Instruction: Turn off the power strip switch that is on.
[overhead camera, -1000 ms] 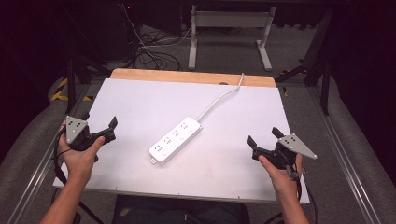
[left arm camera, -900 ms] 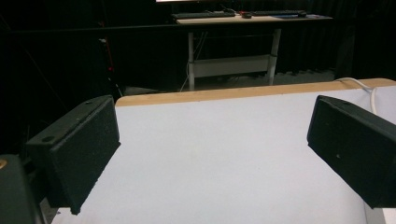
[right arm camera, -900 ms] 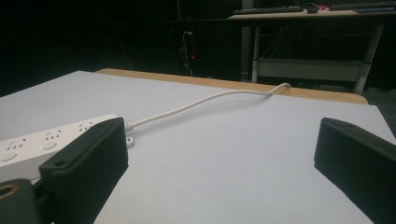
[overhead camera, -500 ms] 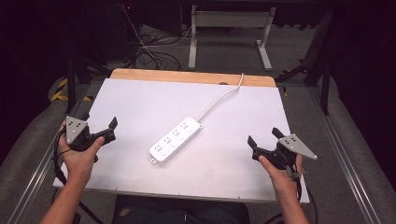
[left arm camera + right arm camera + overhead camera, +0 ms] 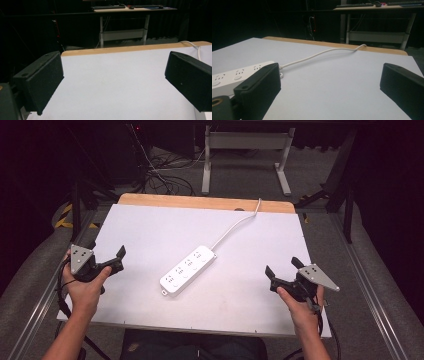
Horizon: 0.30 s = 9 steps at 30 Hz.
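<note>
A white power strip (image 5: 189, 269) lies slantwise in the middle of the white table top (image 5: 150, 230); its white cable (image 5: 235, 226) runs to the far edge. In the right gripper view the power strip (image 5: 234, 74) shows at the left behind one jaw, with the cable (image 5: 322, 53) curving away. My left gripper (image 5: 106, 252) hovers at the table's left edge, open and empty. My right gripper (image 5: 282, 270) sits near the front right corner, open and empty. In both gripper views, the left gripper (image 5: 113, 82) and the right gripper (image 5: 329, 87) hold their jaws wide apart over bare table.
A wooden strip (image 5: 200, 201) borders the table's far edge. Beyond it stand a desk frame (image 5: 245, 150) and loose floor cables (image 5: 160, 175). Grey padded rails (image 5: 30, 270) run along both sides of the table.
</note>
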### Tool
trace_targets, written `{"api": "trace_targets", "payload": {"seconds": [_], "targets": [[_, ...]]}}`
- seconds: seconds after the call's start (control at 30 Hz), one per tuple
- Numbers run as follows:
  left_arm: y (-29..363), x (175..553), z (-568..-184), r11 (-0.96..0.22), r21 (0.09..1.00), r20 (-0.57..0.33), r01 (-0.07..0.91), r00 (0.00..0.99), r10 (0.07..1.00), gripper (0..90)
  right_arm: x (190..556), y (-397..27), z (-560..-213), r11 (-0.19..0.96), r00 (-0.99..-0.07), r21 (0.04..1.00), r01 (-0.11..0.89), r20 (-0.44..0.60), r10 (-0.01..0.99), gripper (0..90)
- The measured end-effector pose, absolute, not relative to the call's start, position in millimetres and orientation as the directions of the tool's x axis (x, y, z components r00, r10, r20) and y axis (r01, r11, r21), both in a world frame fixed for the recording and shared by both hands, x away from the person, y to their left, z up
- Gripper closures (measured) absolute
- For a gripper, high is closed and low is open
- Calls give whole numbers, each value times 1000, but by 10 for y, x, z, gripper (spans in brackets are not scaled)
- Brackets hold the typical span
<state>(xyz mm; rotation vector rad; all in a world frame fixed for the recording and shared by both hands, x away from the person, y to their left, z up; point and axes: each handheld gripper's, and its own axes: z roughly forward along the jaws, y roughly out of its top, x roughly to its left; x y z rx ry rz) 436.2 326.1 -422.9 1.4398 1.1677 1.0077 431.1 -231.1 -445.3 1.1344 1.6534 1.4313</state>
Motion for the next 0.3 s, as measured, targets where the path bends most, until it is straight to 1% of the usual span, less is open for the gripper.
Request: {"api": "trace_targets", "payload": {"seconds": [0.3], "targets": [[3240,4424,-4250,-55,984,22,171,193,981,17,4343,-2338,-4476,20,-402,981,194,61,913,43]]}}
